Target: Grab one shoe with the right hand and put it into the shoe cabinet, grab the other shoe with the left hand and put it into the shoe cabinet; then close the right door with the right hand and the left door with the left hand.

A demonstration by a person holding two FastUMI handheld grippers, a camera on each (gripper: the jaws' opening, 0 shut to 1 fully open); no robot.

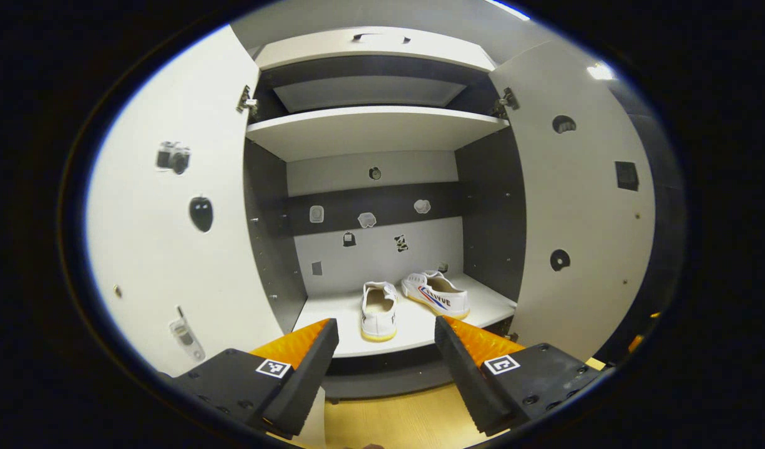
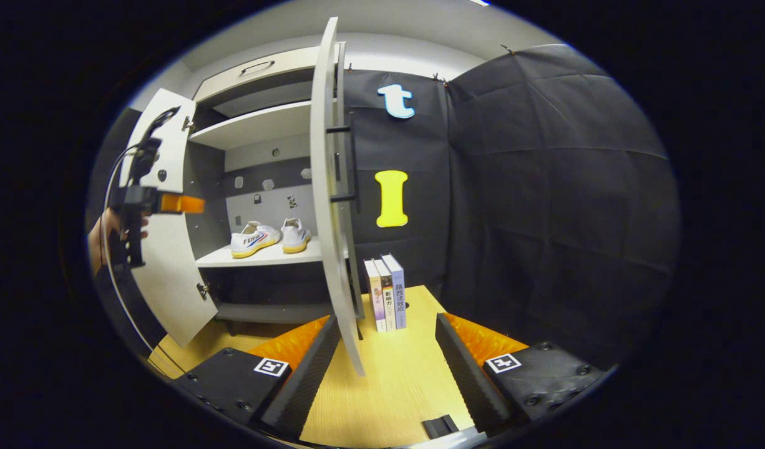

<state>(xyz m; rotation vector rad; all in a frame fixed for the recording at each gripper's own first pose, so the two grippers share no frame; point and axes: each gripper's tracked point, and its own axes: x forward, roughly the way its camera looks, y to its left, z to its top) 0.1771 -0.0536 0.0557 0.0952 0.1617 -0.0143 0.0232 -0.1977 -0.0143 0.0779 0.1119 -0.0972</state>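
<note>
Both shoes [image 1: 414, 298] sit side by side on the cabinet's [image 1: 376, 131] lower shelf. Doors next: the right gripper [image 2: 387, 358], wide and empty, faces the right door's [image 2: 329, 187] edge; the left gripper [image 1: 386, 362] waits, wide and empty.

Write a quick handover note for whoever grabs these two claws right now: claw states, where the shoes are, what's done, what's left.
Left claw: open, empty, facing the cabinet interior.
Right claw: open, empty, near the right door edge.
Both shoes, and, sit on the lower shelf inside the shoe cabinet.
Done: both shoes stowed.
Left: close the right door with the right claw, then the left door with the left claw. Both doors stand wide open.
</note>
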